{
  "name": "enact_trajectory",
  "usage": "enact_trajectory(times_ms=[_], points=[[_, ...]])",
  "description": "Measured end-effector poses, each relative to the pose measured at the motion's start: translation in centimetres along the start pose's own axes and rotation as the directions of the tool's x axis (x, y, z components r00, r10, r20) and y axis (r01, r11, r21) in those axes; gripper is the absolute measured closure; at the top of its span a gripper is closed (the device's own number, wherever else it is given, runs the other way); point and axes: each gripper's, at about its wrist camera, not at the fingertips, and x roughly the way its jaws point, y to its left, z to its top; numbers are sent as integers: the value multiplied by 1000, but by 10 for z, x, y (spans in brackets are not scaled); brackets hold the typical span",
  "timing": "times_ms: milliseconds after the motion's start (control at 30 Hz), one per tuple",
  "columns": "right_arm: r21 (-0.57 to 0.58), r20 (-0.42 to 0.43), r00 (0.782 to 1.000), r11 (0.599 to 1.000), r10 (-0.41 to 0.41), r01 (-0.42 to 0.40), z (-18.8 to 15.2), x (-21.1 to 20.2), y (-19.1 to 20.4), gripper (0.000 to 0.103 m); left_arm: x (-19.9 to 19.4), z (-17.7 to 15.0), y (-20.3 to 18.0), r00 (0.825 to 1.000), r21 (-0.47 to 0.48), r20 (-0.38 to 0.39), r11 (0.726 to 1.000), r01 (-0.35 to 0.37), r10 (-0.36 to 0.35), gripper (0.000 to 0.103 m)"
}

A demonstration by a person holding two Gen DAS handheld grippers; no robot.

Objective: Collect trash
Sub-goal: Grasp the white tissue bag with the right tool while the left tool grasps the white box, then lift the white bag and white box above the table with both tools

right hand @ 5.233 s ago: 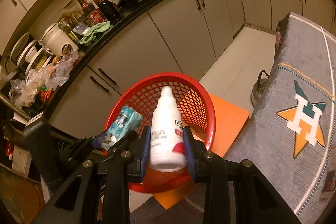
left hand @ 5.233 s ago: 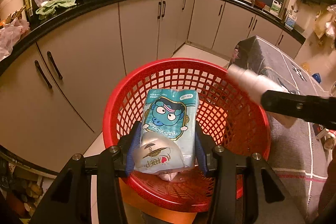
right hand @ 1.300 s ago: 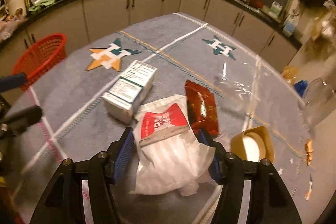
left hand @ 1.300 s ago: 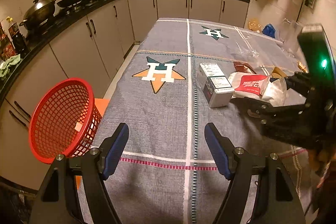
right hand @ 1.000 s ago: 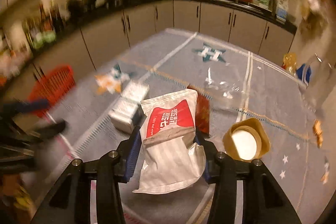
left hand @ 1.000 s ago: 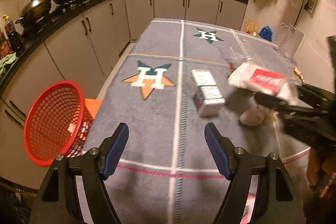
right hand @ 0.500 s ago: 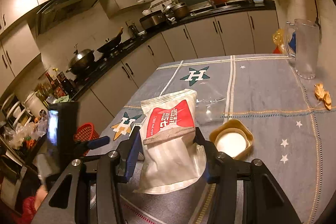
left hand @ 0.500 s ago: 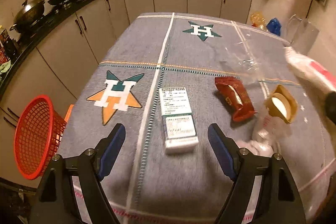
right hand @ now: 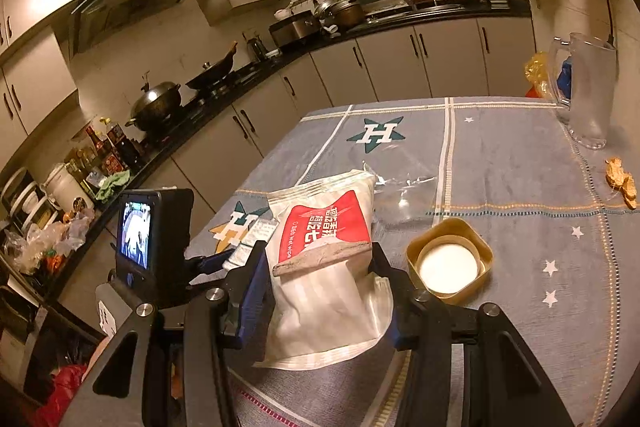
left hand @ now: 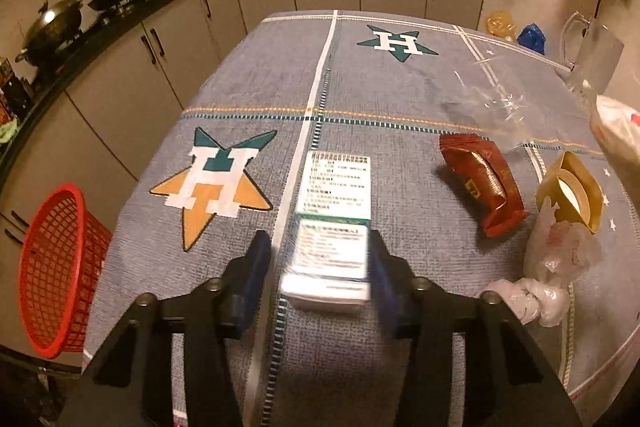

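Left claw point(left hand: 320, 261) points down at the counter point(left hand: 400, 99), with a white carton box point(left hand: 332, 227) lying flat between its blue pads. Its jaws have just been closing; the right pad sits at the box's edge, while a narrow gap shows on the left side, and blur prevents confirming firm contact. The box rests on the grey cloth (star emblems printed on it) just right of a white stripe.

Right claw point(right hand: 318, 271) is clamped on a white wet-wipe packet point(right hand: 324, 251) with a red label, held clear of the counter, the packet's body hanging down between the fingers. Its edge also shows at the far right of the left wrist view.

Other trash on the counter: a dark red snack wrapper point(left hand: 482, 183) lies right of the box, apart from it; a gold-coloured square tub point(left hand: 572, 191) with a white inside sits further right; crumpled white plastic point(left hand: 552, 267) lies just beside the tub on its near side; a clear film wrapper point(left hand: 492, 95) lies beyond the red wrapper. A glass jug point(right hand: 588, 91) stands at the far right corner.

A red mesh basket point(left hand: 52, 267) stands on the floor at the counter's left end, well apart from both claws.
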Motion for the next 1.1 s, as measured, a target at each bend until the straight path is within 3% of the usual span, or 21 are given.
enact_trajectory(times_ms=[133,433,633,733,767,800,867,933,1100], points=[[-8,-17,1000,1000,-4,4,-5,8,2,50,9,-3,6,999,-17,-5,999,34,-34,64],[-15,-25,999,1000,-19,19,-10,15,1,50,14,-3,13,997,-33,68,999,33,-30,64],[-45,-44,999,999,-30,29,-18,21,9,50,15,-3,16,996,-43,73,998,43,-40,62],[-67,-53,998,997,-44,41,-21,26,12,50,15,-3,15,997,-39,70,998,46,-43,52],[-70,-56,997,997,-47,43,-22,27,13,50,16,-3,15,997,-38,66,998,44,-42,41],[-72,-58,997,996,-49,45,-23,28,12,50,17,-3,15,997,-39,61,998,48,-46,37],[-70,-60,997,996,-58,54,-24,30,11,50,17,-3,17,997,-46,64,997,53,-50,37],[-65,-64,996,996,-58,53,-24,32,9,50,16,-4,19,996,-57,70,997,59,-55,40],[-79,-47,996,994,-80,76,-24,31,11,50,14,-5,26,996,-76,82,996,47,-41,67]])
